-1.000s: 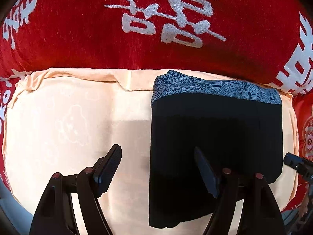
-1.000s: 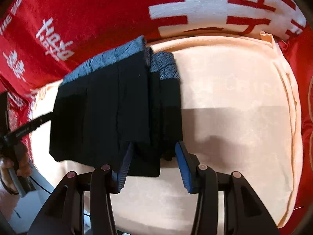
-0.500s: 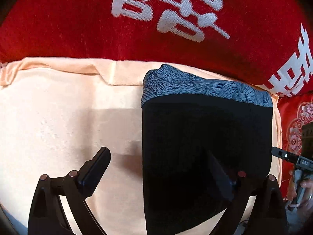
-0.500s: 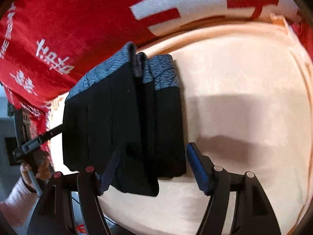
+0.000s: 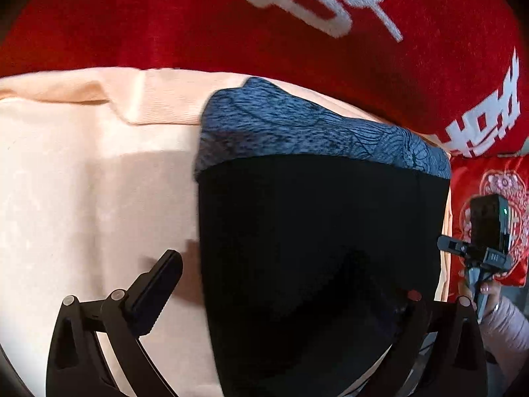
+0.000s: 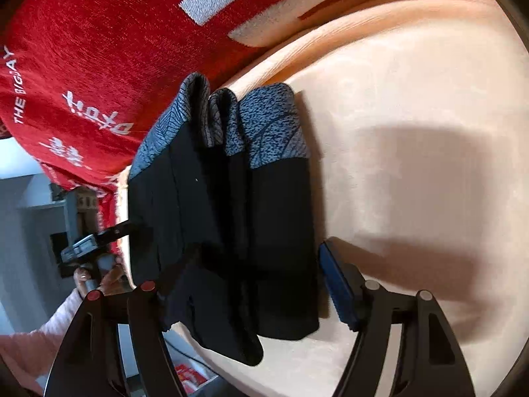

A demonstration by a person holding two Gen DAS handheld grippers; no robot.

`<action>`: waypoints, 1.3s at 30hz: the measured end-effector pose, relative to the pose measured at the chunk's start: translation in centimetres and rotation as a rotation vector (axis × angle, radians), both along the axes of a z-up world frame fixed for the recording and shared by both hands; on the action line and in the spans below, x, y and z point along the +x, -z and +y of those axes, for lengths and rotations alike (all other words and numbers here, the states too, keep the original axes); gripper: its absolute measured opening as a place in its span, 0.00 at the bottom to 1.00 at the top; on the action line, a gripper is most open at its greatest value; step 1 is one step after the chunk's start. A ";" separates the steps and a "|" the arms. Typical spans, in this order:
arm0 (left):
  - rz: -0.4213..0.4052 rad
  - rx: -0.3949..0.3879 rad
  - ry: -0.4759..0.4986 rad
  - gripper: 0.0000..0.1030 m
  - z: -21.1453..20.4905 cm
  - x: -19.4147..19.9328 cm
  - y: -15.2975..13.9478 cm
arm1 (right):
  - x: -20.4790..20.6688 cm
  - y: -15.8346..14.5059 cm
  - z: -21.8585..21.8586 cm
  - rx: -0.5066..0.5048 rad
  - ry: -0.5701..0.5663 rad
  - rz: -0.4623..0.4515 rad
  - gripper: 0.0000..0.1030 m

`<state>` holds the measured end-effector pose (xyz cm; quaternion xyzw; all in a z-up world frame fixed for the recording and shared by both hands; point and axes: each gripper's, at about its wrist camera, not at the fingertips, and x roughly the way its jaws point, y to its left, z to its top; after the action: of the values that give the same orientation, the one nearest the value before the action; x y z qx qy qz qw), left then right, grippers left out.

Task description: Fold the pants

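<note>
The black pants (image 5: 317,238) with a grey patterned waistband (image 5: 297,132) lie folded in a stack on a peach cloth (image 5: 82,198). In the right wrist view the pants (image 6: 231,225) show several folded layers, waistband (image 6: 271,125) at the far end. My left gripper (image 5: 284,284) is open, its jaws wide apart over the near end of the pants, the right finger dark against the fabric. My right gripper (image 6: 251,284) is open, its fingers either side of the stack's near end. The right gripper also shows in the left wrist view (image 5: 476,251), at the pants' right edge.
A red cushion with white lettering (image 5: 297,33) backs the peach cloth; it also shows in the right wrist view (image 6: 99,49). The peach cloth (image 6: 413,132) stretches right of the pants. The seat's front edge and a grey floor (image 6: 23,231) lie to the left.
Both grippers have moved closer over the pants' near end and opened wider. The left view has shifted right; the right view has tilted, with the stack now between its fingers.
</note>
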<state>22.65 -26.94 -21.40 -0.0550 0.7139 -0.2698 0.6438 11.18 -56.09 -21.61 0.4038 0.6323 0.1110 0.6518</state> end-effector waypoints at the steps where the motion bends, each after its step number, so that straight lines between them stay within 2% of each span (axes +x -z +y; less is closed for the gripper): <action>1: -0.003 -0.006 0.011 0.99 -0.3 0.0 0.0 | 0.1 0.1 0.0 0.007 -0.011 -0.008 0.74; 5: -0.006 -0.021 0.022 0.99 -1.2 0.1 0.4 | 1.1 1.0 0.2 0.055 -0.042 -0.045 0.75; 9: -0.007 -0.011 -0.019 1.00 -1.9 -0.2 0.4 | 1.5 1.5 -0.2 0.084 0.000 -0.028 0.72; 10: -0.031 -0.006 -0.019 0.93 -2.0 -0.5 0.0 | 1.5 1.4 -0.2 0.072 0.007 -0.018 0.71; 12: -0.083 -0.006 -0.002 0.83 -2.4 -1.2 -1.3 | 1.5 1.1 0.1 0.055 -0.001 -0.011 0.57; 13: -0.105 -0.008 0.008 0.73 -2.4 -1.3 -1.8 | 1.4 0.8 0.1 0.057 0.002 -0.010 0.55; 15: -0.131 -0.002 0.017 0.64 -3.2 -1.9 -2.9 | 1.6 0.4 0.4 0.058 0.006 -0.013 0.47; 19: -0.159 -0.006 0.013 0.51 -2.9 -2.5 -4.8 | 1.4 -1.0 0.6 0.047 0.023 -0.022 0.42; 24: -0.167 -0.032 0.018 0.47 -0.9 -3.5 -7.1 | 0.6 -2.9 1.3 0.071 0.031 -0.037 0.38; 32: -0.148 -0.040 0.014 0.47 3.8 -7.5 -10.6 | -3.1 -5.8 4.5 0.124 0.040 -0.038 0.38; 35: -0.135 -0.021 0.014 0.47 5.6 -9.1 -10.9 | -5.1 -6.1 6.0 0.137 0.036 -0.030 0.37; 39: -0.102 0.012 0.016 0.47 7.1 -11.3 -9.0 | -7.2 -5.3 8.5 0.113 0.009 -0.028 0.38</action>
<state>11.31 -19.79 -12.43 -0.0316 0.6823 -0.2731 0.6774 3.95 -47.61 -16.29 0.4413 0.6141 0.1492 0.6371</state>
